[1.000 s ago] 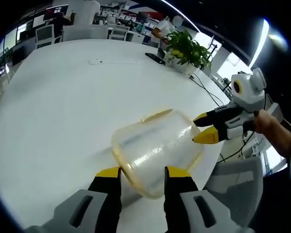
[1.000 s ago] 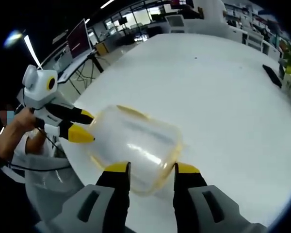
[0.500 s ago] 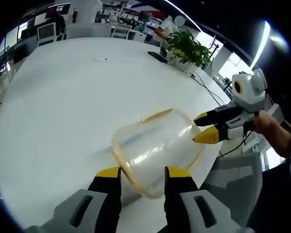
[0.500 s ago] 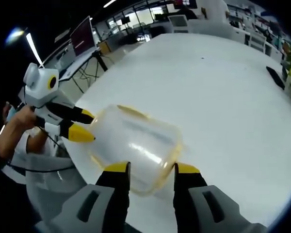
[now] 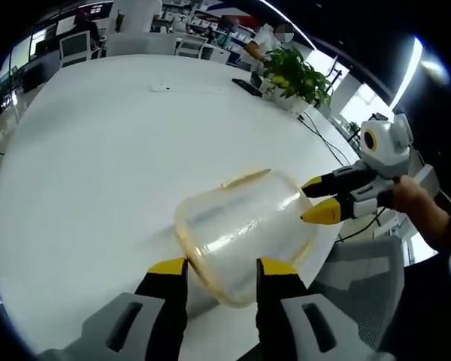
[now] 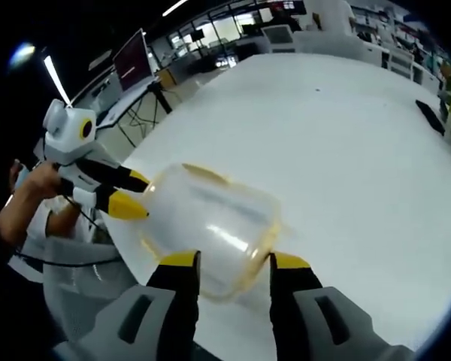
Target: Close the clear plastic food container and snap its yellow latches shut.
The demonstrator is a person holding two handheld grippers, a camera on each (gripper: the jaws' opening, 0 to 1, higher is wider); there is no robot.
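Observation:
The clear plastic container (image 5: 240, 226), with a yellow rim and a yellow latch (image 5: 244, 178) on its upper side, hangs tilted above the white table (image 5: 98, 150). My left gripper (image 5: 222, 267) is shut on its near end, one jaw on each side of the rim. My right gripper (image 5: 316, 199) comes in from the right and holds the far end between its yellow tips. In the right gripper view the same container (image 6: 210, 226) sits between the right gripper (image 6: 233, 259) jaws, with the left gripper (image 6: 131, 194) at its left end.
A potted plant (image 5: 289, 75) and a dark phone (image 5: 242, 89) stand at the table's far edge. A grey office chair (image 5: 361, 278) sits below the table edge. A person's hand (image 5: 417, 210) grips the right gripper. Desks and a monitor (image 6: 131, 56) lie beyond.
Both views have drifted slightly with the hands. The container stays held between the two grippers in the same pose.

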